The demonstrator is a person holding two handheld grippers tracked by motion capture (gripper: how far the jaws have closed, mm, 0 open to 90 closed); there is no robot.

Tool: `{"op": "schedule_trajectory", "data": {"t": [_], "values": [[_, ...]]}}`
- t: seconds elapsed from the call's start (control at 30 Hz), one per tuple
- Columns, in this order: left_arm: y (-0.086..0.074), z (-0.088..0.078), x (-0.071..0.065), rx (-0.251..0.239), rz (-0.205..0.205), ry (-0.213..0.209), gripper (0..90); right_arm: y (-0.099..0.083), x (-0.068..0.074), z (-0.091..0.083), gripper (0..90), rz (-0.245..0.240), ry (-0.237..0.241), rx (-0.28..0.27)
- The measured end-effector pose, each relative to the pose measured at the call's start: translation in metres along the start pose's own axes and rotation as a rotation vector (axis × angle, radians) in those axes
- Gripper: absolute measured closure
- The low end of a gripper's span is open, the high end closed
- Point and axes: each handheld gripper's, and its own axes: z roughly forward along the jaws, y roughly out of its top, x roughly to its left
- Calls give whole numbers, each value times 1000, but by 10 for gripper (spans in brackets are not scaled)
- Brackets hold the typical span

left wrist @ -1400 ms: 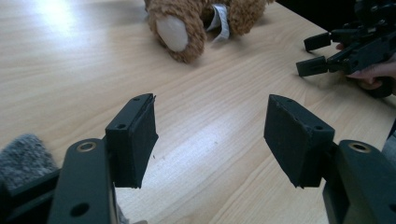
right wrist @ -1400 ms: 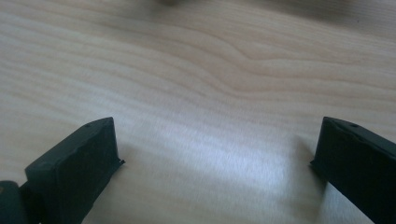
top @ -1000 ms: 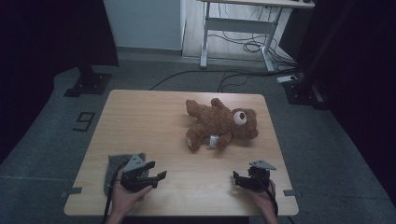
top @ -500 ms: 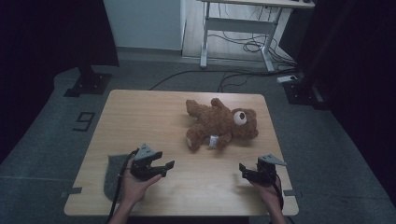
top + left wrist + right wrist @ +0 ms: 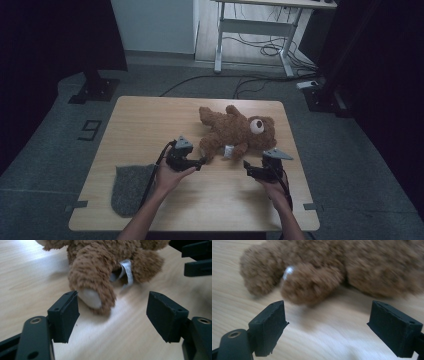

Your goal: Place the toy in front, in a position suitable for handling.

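While both pairs of jaws stand wide with nothing between the pads, the left gripper (image 5: 200, 162) sits low on the table, its jaws having just been opening, aimed at the near leg of the teddy bear (image 5: 235, 131); the white-soled foot (image 5: 90, 298) lies just ahead of the pads, apart from them, presumably so the leg can be taken from the side. Right gripper (image 5: 248, 167): open likewise, faced toward the bear's other limbs, apparently readied for a two-handed hold. Bear: lying flat on the wooden table (image 5: 150, 115), right of centre, head toward the right edge, a sewn label (image 5: 126, 270) between its legs. Grey cloth (image 5: 127, 187): flat at the near left, well apart, untouched.
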Motion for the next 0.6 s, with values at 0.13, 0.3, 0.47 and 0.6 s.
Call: {"op": "schedule_trajectory", "data": {"t": [0.13, 0.3, 0.47, 0.6], "values": [[8, 17, 6, 6, -4, 17, 230, 10, 10, 13, 137, -16, 30, 5], [12, 34, 13, 8, -16, 12, 208, 17, 13, 27, 142, 7, 65, 8], [19, 51, 19, 26, -22, 17, 199, 28, 18, 41, 142, -10, 56, 19], [24, 60, 21, 24, -29, 16, 203, 34, 19, 55, 142, -7, 49, 33]]}}
